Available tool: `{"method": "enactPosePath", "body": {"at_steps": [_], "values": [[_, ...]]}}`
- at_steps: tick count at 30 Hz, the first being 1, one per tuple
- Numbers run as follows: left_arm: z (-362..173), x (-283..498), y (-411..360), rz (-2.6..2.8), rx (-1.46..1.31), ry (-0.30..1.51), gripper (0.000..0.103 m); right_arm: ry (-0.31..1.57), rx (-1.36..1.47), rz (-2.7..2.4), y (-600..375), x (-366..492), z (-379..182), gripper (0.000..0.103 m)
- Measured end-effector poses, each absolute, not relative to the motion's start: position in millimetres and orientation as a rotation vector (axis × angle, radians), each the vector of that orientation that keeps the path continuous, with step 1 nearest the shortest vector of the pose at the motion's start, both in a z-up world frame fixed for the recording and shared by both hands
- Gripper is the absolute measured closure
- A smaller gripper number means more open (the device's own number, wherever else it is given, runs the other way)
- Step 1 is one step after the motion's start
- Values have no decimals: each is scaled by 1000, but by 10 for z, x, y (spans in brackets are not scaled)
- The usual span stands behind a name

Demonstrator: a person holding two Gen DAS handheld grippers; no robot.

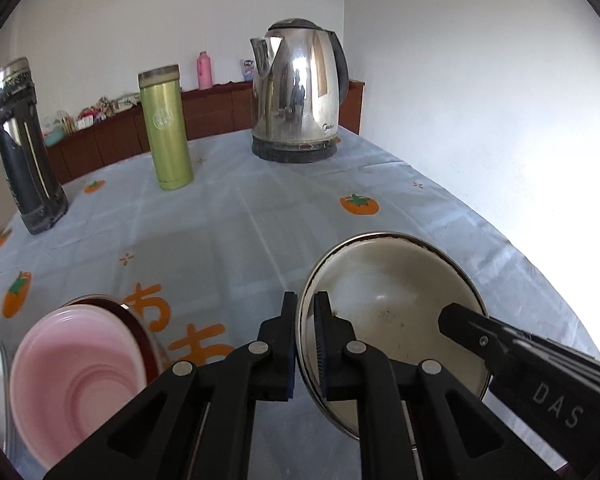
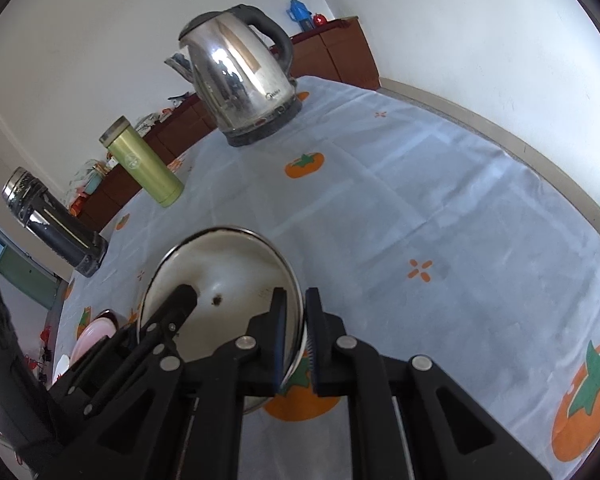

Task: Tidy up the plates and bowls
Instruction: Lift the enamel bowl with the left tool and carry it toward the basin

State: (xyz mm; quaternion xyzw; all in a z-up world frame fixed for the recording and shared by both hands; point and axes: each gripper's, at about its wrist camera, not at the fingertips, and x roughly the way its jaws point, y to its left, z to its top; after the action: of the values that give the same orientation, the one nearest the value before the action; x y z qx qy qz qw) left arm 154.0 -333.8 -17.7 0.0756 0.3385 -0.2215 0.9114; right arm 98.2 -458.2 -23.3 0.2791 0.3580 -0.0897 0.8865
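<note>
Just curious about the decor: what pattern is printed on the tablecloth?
Pale blue tablecloth with orange persimmon-like fruits with green leaves and small orange crosses, clearest in the right wrist view.

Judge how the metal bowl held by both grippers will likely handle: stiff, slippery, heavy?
The metal bowl looks rigid: its thin rim keeps shape under the left gripper and right gripper. The glossy surface may slip in the pads. Probably light, being thin-walled.

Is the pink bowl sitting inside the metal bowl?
No, the pink bowl rests apart on a dark red dish, left of the metal bowl.
</note>
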Motion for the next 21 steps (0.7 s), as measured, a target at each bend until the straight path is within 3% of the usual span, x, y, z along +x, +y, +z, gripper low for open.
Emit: {"method": "enactPosePath", "body": {"at_steps": [21], "values": [[19, 1285, -2784, -399, 109, 642, 93, 670, 518, -75, -4096, 804, -9, 94]]}}
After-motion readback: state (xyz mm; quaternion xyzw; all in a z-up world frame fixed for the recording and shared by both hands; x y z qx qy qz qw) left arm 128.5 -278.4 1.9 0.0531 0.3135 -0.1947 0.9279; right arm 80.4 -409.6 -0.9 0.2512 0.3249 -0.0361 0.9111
